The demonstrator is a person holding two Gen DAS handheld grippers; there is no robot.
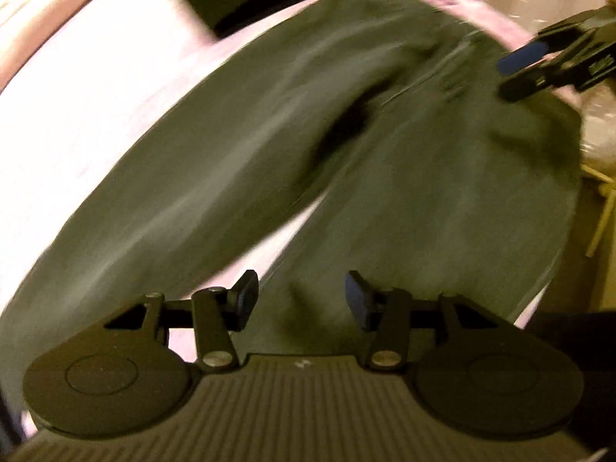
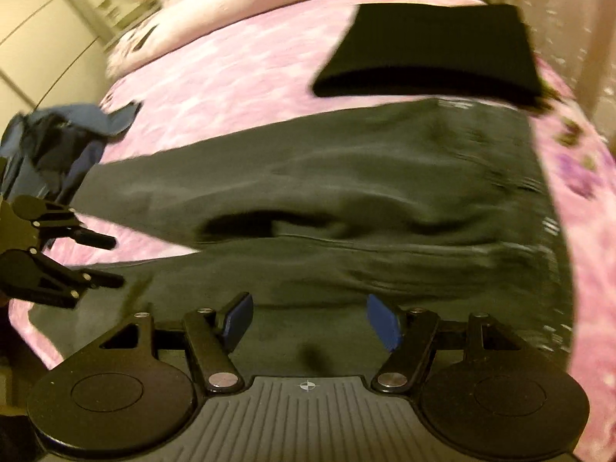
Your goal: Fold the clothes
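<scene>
Pink floral bedspread (image 2: 238,61) covers the bed that serves as the working surface; pale cupboard doors (image 2: 42,30) stand beyond its far edge in the right wrist view. Dark olive-grey trousers (image 2: 327,200) lie spread flat across the bedspread, the two legs parting toward the left of the right wrist view, with a wedge of pink cover showing between them. In the left wrist view the same trousers (image 1: 308,146) fill most of the frame, which is heavily motion-blurred, so seams and fabric detail are not clear.

A folded black garment (image 2: 427,50) rests on the bedspread just beyond the trousers, its near edge touching or overlapping them. A crumpled blue garment (image 2: 54,142) lies at the left side of the bed, beside the end of one trouser leg.

Left gripper (image 1: 302,298) is over the lower part of one trouser leg, jaws apart, the blue pads (image 1: 356,300) holding nothing. It also appears at the left edge of the right wrist view (image 2: 106,260), fingers spread near the leg ends.

Right gripper (image 2: 310,321) is over the trousers near their wider end, jaws likewise apart and empty. It enters the left wrist view at the upper right (image 1: 518,75), its fingers separated above the edge of the trousers.
</scene>
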